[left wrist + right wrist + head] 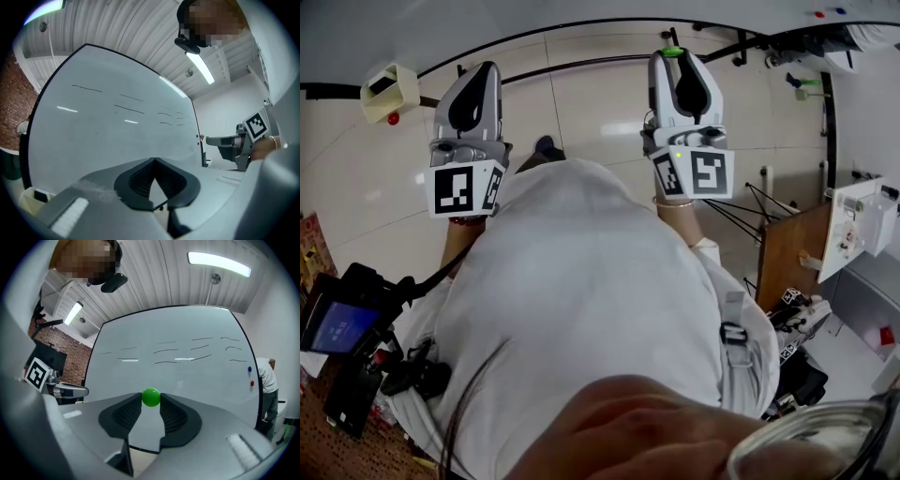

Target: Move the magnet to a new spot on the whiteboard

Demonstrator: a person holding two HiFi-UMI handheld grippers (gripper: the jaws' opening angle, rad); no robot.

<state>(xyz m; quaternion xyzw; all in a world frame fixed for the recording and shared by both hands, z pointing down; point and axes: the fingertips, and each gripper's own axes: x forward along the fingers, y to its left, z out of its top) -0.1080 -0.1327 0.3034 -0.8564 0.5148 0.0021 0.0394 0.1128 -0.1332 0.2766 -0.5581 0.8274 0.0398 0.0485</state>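
The whiteboard (187, 362) fills the view ahead of both grippers, with faint black strokes across it. A small green round magnet (151, 397) sits pinched between the tips of my right gripper (151, 398), just short of the board or touching it; I cannot tell which. In the head view the green magnet (673, 51) shows at the tip of the right gripper (674, 54) by the whiteboard (581, 23). My left gripper (153, 161) is shut with nothing in it, held to the left at about the same height (489, 67).
A blue magnet (249, 369) and a red magnet (251, 383) stick near the board's right edge. A cream box (389, 91) hangs at the board's left. A wooden panel (792, 248) and a person (268, 380) stand to the right.
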